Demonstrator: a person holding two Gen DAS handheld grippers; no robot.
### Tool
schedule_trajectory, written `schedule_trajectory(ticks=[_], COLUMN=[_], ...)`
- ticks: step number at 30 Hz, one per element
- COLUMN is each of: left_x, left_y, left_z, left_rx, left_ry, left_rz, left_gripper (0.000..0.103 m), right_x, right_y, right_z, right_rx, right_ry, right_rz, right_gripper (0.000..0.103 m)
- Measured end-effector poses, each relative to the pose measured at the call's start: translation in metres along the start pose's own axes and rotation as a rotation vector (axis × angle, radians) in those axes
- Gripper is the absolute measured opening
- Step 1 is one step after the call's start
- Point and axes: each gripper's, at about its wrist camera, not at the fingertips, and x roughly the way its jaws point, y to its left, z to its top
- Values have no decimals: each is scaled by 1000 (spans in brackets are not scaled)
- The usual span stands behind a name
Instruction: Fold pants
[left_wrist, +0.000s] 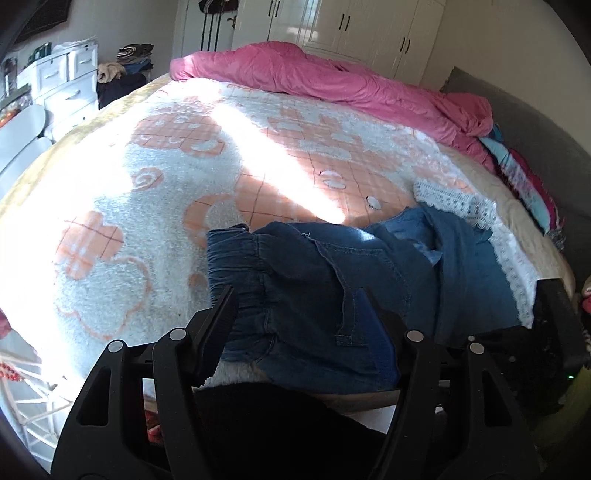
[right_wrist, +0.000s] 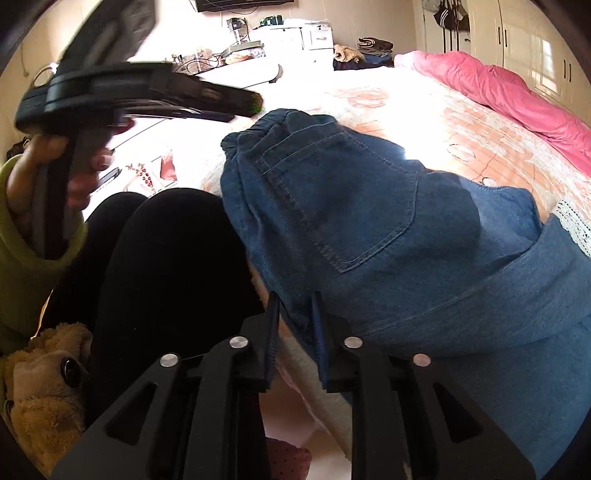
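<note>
The jeans (right_wrist: 362, 221) are lying bunched in the lower middle of both frames, at the near edge of the bed's patterned blanket (left_wrist: 155, 192), waistband toward the upper left. My right gripper (right_wrist: 295, 325) is pinching a narrow fold of denim at the bottom edge. My left gripper (left_wrist: 299, 317) is hanging wide above the waistband, gripping nothing. I am judging this as the spreading step; next I am needing the left to catch the waistband and pull flat.

Free room and obstacles around the pants

Beyond the pants (left_wrist: 332, 280) the patterned blanket (left_wrist: 147, 206) lies bare — open passage — until the pink duvet (left_wrist: 332, 77); the person's dark legs (right_wrist: 166, 266) block the near side.
</note>
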Motion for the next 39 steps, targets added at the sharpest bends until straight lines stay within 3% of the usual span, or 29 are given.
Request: schedule_trajectory(ticks=[2, 4, 6, 11, 15, 18, 22, 26, 29, 31, 38, 39], left_x=[26, 40, 38, 36, 35, 33, 31, 23, 11, -1, -37, -38], left_y=[-4, -3, -3, 0, 2, 4, 5, 7, 7, 7, -13, -19], left_z=[-8, -21, -24, -26, -28, -28, -28, -27, -25, -23, -16, -15], left_rx=[32, 48, 54, 48, 36, 20, 2, -22, -29, -44, -32, -28], left_ry=[72, 89, 69, 61, 45, 32, 18, -19, -32, -50, -120, -120], left_rz=[62, 108, 116, 107, 97, 78, 61, 41, 43, 18, 11, 0], left_gripper=[53, 53, 53, 53, 53, 53, 53, 53, 54, 54, 62, 62], right_x=[-4, -13, -33, -52, -24, 13, 10, -14, -45, -64, -114, -115], right_y=[1, 3, 6, 0, -11, -27, -25, -35, -42, -53, -98, -97], right_z=[-3, -5, -4, 15, 27, 18, 15, 21, 17, 10, -13, -11], right_rx=[11, 12, -4, -33, 15, 117, 125, 216, 219, 249, 351, 358], right_ry=[9, 8, -43, -121, -46, 92, 49, -7, -59, -88, -164, -167], right_rz=[38, 43, 28, -88, -129, -158, -170, -83, -155, -178, -291, -306], right_gripper=[20, 20, 21, 36, 41, 50, 51, 51, 53, 61, 62, 67])
